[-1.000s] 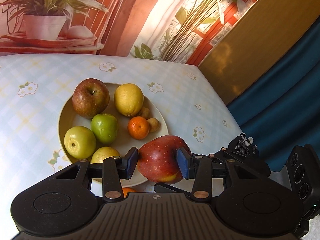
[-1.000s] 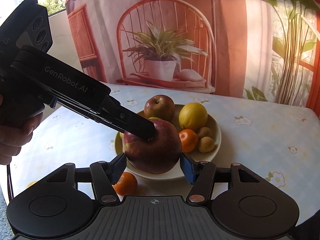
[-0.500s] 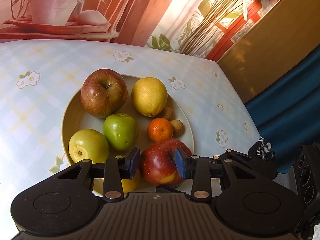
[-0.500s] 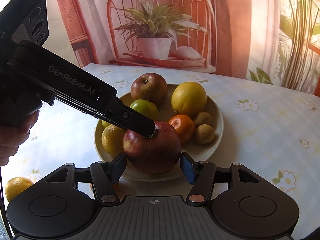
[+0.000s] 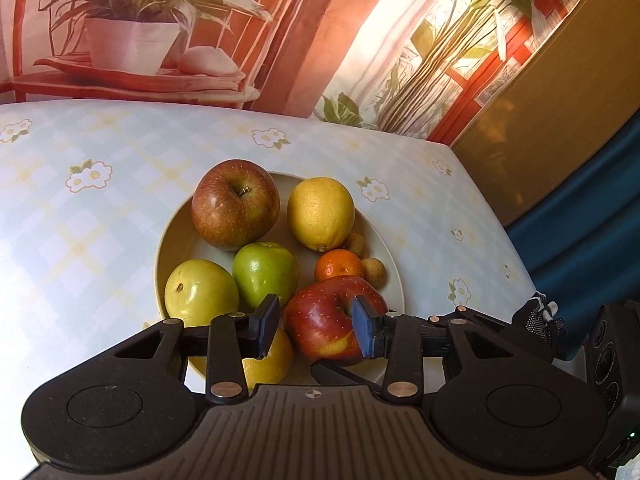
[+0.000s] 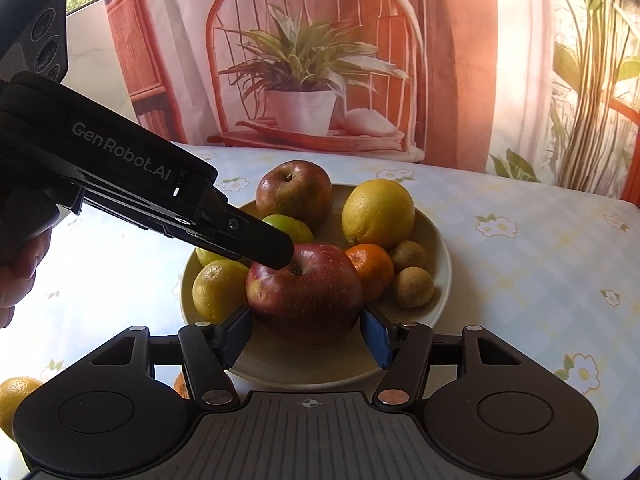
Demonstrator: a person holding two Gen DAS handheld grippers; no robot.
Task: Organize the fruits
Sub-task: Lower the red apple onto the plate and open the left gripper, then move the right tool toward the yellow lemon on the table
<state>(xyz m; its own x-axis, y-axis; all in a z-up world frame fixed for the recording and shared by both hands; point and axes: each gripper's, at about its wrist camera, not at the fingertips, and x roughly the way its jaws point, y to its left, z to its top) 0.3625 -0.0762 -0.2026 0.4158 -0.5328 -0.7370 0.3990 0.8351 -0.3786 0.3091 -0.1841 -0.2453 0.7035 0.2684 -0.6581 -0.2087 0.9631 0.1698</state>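
- Your right gripper is closing its blue pads on the red apple: one pad is pressing on each lower flank, so you are gripping it.
- Your left gripper is hovering over the same apple. Its jaws have just been opening; the apple's top is lying between them, and in the left wrist view a gap is showing beside the left pad, so this gripper is not clamping the fruit.
- In the right wrist view one left fingertip is touching the apple beside its stem hollow, and your hand is holding that gripper's handle.
- The red apple is sitting on the near part of the plate, just beside a mandarin and a yellow fruit.
- A russet apple, a lemon, a green apple and two small brown fruits are sharing the plate.
- One orange is lying on the flowered tablecloth, well apart from the plate.
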